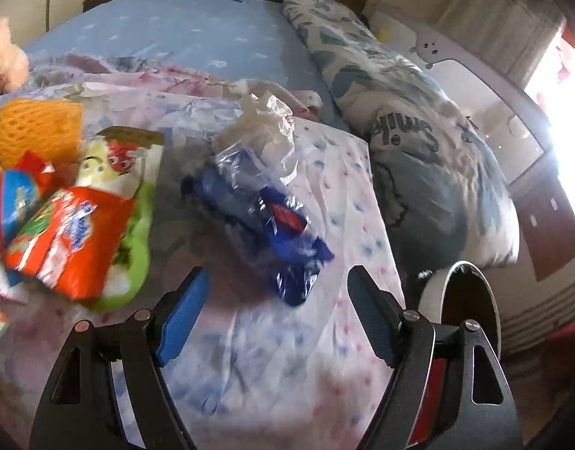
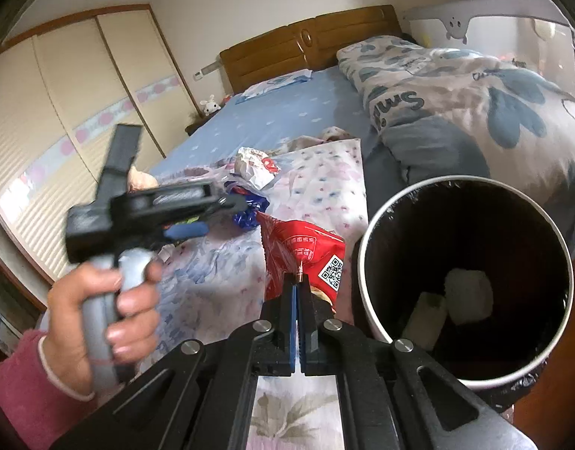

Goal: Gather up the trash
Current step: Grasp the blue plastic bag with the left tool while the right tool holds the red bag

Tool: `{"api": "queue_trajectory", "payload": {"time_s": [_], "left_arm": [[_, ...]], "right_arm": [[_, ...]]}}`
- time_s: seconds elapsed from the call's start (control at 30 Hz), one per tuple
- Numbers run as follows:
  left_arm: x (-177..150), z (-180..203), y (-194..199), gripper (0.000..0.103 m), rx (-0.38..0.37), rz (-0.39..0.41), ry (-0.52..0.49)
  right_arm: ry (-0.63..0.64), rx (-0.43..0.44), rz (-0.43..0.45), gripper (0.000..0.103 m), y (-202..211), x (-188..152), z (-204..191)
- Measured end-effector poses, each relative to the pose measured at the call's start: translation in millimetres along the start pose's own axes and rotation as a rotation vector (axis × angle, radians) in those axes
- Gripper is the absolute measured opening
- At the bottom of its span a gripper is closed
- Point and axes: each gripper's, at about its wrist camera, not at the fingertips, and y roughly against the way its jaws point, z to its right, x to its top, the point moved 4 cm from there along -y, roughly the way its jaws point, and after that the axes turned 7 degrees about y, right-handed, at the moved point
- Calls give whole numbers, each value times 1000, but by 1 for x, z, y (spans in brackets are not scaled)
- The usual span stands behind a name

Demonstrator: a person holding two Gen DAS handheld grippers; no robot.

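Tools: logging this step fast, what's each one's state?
Left tool: open, empty, above the blue wrapper.
Right tool: closed on the red packet.

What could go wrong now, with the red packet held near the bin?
The right gripper pinches only the edge of the red snack packet, which hangs left of the bin's rim, so it may slip or drop outside. The open left gripper is near the blue wrapper and might push it away.

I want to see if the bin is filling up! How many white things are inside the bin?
2. One white piece lies at the bottom of the bin, toward the back; a second white piece leans beside it, nearer the front. The dark liner may hide more.
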Motion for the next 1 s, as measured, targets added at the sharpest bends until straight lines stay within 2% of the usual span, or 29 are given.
{"api": "queue_trajectory", "payload": {"time_s": [0.03, 0.07, 0.1, 0.13, 0.2, 0.37, 0.63, 0.8, 1.0], "left_arm": [[1, 0, -2, 77, 10, 3, -2], [2, 1, -6, 69, 39, 11, -17], [2, 1, -8, 36, 49, 13, -29], [0, 0, -12, 21, 49, -7, -44], [-1, -2, -11, 17, 32, -7, -54], [-16, -10, 11, 13, 10, -1, -100], [-65, -16, 50, 13, -42, -42, -177], [-96, 0, 67, 13, -65, -64, -255], [-116, 28, 75, 13, -92, -76, -333]], "right_arm": [[-1, -1, -1, 0, 0, -1, 1], [-3, 0, -2, 0, 1, -2, 1], [-7, 1, -3, 0, 1, -2, 2], [-7, -1, -3, 0, 2, -3, 2], [-9, -1, -2, 0, 3, -5, 3], [-22, 5, 6, 0, 5, -7, 3], [-36, 1, 21, 0, 15, -9, 6], [-50, -12, 41, 0, 27, -12, 14], [-85, -42, 58, 0, 41, -17, 30]]}}
